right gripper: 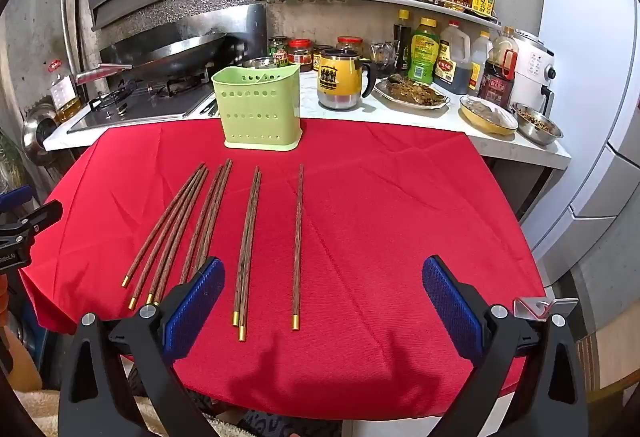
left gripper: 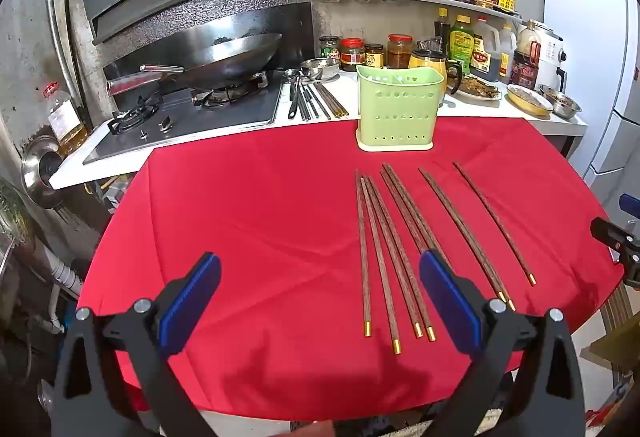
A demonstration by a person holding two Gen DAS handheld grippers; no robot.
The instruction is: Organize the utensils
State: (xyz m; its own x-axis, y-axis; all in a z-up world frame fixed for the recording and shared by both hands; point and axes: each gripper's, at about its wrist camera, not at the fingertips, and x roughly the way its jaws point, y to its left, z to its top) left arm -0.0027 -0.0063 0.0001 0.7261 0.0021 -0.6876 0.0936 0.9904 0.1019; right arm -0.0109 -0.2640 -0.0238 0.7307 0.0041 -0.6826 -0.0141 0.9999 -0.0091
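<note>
Several brown wooden chopsticks (left gripper: pixel 386 257) with gold tips lie side by side on the red cloth (left gripper: pixel 248 221), also in the right wrist view (right gripper: pixel 248 249). A single chopstick (right gripper: pixel 297 245) lies apart on the right. A green perforated utensil holder (left gripper: pixel 398 109) stands upright at the cloth's far edge, also in the right wrist view (right gripper: pixel 260 109). My left gripper (left gripper: pixel 320 301) is open and empty above the near edge, left of the chopsticks. My right gripper (right gripper: pixel 324 305) is open and empty above the near edge, right of most chopsticks.
Behind the cloth a counter holds a gas stove with a wok (left gripper: pixel 228 61), metal utensils (left gripper: pixel 312 101), a yellow mug (right gripper: pixel 340 81), jars, sauce bottles and dishes of food (right gripper: pixel 488 115). A white fridge (right gripper: pixel 592 77) stands at the right.
</note>
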